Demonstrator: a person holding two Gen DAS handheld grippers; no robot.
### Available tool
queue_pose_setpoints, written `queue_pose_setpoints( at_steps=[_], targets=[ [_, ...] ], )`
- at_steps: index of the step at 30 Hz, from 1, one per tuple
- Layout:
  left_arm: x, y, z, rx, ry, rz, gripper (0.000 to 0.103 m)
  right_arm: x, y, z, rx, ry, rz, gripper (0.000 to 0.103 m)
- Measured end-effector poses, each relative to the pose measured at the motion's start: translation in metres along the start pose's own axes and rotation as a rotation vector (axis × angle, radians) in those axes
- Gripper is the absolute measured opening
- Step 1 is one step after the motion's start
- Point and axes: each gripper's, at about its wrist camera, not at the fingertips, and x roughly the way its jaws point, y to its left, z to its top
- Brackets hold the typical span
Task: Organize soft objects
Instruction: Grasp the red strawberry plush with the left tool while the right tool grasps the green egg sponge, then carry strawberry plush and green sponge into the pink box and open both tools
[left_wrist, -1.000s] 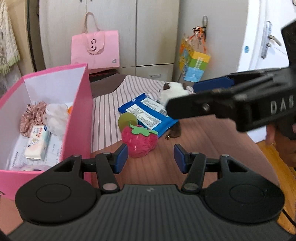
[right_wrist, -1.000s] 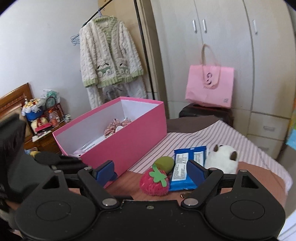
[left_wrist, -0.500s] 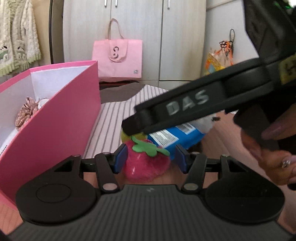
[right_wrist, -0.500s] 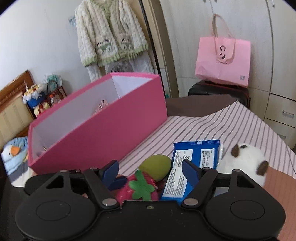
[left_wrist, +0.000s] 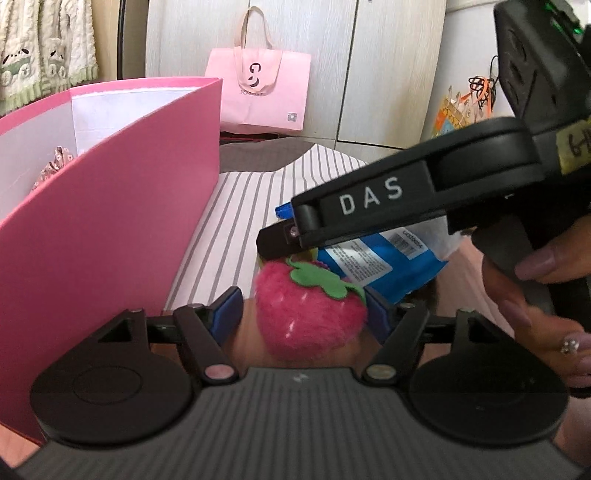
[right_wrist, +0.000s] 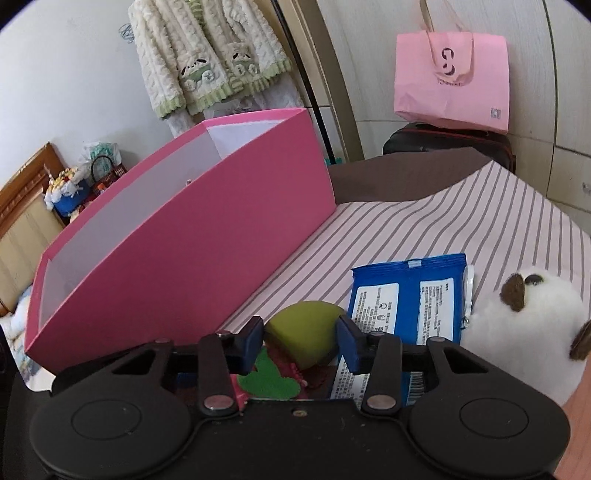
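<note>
A pink plush strawberry (left_wrist: 308, 314) with a green leaf lies on the table between the fingers of my left gripper (left_wrist: 303, 314), which is open around it. My right gripper (right_wrist: 301, 341) is open with a green sponge egg (right_wrist: 306, 334) between its pads, just above the strawberry (right_wrist: 269, 380); its arm (left_wrist: 406, 206) crosses the left wrist view. A blue wipes pack (right_wrist: 406, 299) and a white plush animal (right_wrist: 524, 328) lie to the right. The pink box (right_wrist: 192, 251) stands at left, with a scrunchie (left_wrist: 51, 166) inside.
A striped cloth (right_wrist: 461, 218) covers the far table. A pink tote bag (right_wrist: 450, 77) sits on a dark case behind. A knitted cardigan (right_wrist: 207, 55) hangs at the back. Cupboards stand beyond. A person's hand (left_wrist: 546, 295) holds the right gripper.
Both grippers have moved forward and down. The left now straddles the strawberry; the right has narrowed around the green sponge egg.
</note>
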Motion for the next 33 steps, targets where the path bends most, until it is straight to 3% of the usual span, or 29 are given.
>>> queue_pose_setpoints(
  at_steps=[3, 6, 18, 33],
  targets=[
    [-0.002, -0.002, -0.002, 0.010, 0.002, -0.020, 0.052, 0.000, 0.000, 0.000, 0.005, -0.005, -0.004, 0.047],
    [-0.003, -0.004, -0.001, 0.008, 0.008, -0.032, 0.048, -0.003, 0.002, -0.002, 0.006, -0.024, -0.011, 0.044],
    [-0.030, 0.006, -0.008, 0.041, 0.016, -0.067, 0.047, -0.033, 0.016, -0.012, 0.041, -0.122, -0.027, 0.044],
    [-0.092, 0.023, -0.027, 0.070, 0.102, -0.220, 0.047, -0.073, 0.048, -0.063, 0.042, -0.179, -0.184, 0.044]
  ],
)
